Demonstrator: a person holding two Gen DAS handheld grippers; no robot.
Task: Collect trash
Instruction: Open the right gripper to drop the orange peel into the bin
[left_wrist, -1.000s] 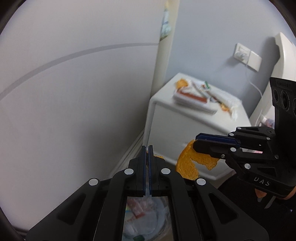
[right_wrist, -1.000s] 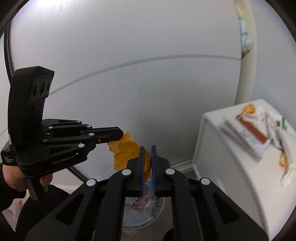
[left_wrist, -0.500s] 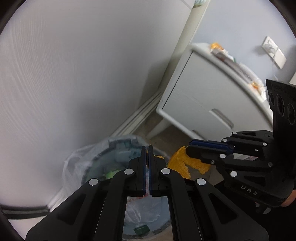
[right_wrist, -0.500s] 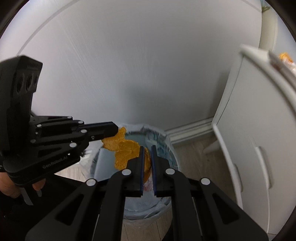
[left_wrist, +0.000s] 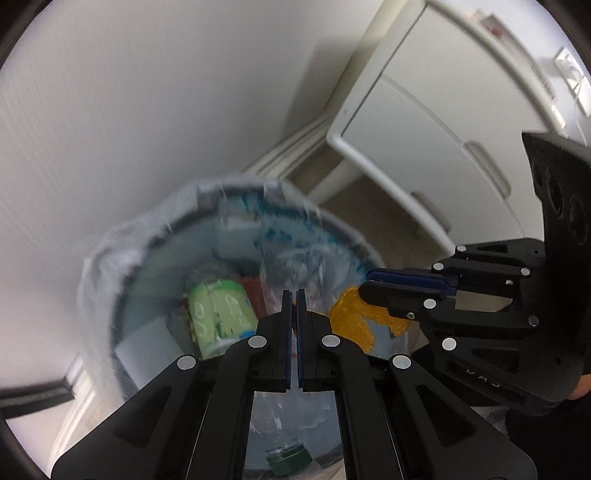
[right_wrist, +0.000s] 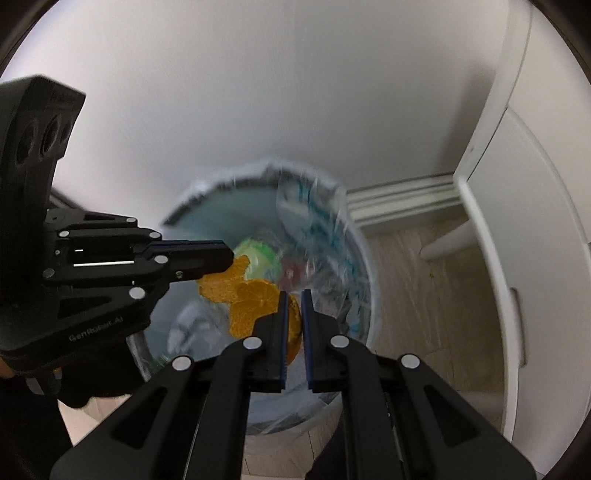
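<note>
Orange peel (right_wrist: 251, 299): one ragged piece, held by both grippers at once above the open mouth of the bin, not yet inside it.
Right gripper (right_wrist: 293, 295): nearest in its own view, pointing steeply down; its jaws pinch the right end of the peel, a narrow gap left between the blue pads where the peel sits.
Left gripper (right_wrist: 231, 258): reaches in from the left of the right wrist view; its jaws are pressed together on the far left tip of the peel. In the left wrist view the pads stand nearly touching.
Hand: a little of it shows behind the left gripper's black body at the picture's left edge, dark sleeve below.
Bin (right_wrist: 365, 280): round, lined with a clear plastic bag (left_wrist: 295, 254) printed in blue, directly under the peel; blurred.
Bin contents: a green and white package (left_wrist: 218, 314) and other wrappers, too blurred to name.
Floor (right_wrist: 406, 280): pale wood planks around the bin.
Cabinet (left_wrist: 424, 125): white, on short legs, to the right of the bin.
Wall (right_wrist: 258, 92): white, with a skirting board behind the bin.
</note>
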